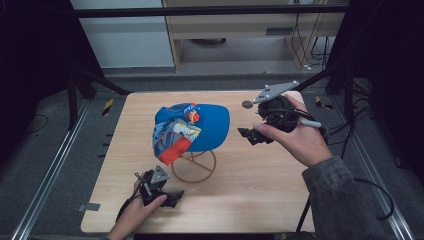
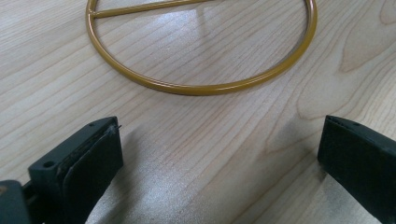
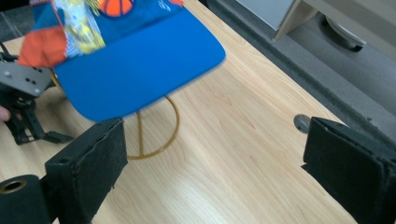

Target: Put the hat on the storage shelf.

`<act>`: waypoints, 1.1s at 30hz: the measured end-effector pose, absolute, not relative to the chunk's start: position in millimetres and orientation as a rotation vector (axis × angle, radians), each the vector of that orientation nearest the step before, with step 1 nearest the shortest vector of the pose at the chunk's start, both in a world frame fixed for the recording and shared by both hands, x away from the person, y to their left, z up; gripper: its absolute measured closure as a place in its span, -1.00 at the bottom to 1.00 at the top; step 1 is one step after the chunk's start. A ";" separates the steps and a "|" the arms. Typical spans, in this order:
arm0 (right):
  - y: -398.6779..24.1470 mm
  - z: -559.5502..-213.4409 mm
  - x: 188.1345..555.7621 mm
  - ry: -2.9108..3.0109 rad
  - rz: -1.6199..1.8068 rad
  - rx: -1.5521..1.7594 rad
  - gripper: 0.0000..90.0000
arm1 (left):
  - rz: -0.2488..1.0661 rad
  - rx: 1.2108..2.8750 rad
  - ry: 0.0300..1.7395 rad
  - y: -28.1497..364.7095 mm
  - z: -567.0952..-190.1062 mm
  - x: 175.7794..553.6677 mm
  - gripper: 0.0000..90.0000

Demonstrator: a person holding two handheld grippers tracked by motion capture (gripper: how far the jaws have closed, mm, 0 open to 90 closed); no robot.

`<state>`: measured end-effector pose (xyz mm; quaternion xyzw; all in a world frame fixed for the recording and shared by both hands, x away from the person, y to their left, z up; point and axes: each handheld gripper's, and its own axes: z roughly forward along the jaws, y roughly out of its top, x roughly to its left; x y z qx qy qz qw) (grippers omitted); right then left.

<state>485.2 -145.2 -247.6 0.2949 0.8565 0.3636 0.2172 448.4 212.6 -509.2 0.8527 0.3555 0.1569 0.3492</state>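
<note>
Both tools gape empty, left tool (image 1: 172, 196) before the stand (image 1: 194, 167), right tool (image 1: 248, 133) beside the cap (image 1: 207, 127).

blue cap (image 1: 200, 127), gold wire stand (image 1: 194, 167)

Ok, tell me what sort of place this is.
Probably a lab or recording rig, not a home. A wooden table sits inside a dark metal frame, loose cables trail along the floor behind, and a blue cap rests on a gold wire stand between two open handheld grippers.
</note>
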 end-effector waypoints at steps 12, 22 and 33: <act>-180.9 -277.1 480.1 2.353 0.969 0.881 -0.70 | 0.408 2.206 0.919 212.5 -509.5 448.6 -1.00; -197.9 -303.4 476.3 2.350 0.926 0.903 -0.63 | 0.403 2.204 0.920 212.4 -509.6 448.6 -1.00; -213.8 -347.3 478.3 2.345 0.931 0.969 -0.62 | 0.403 2.211 0.917 212.8 -509.4 448.7 -1.00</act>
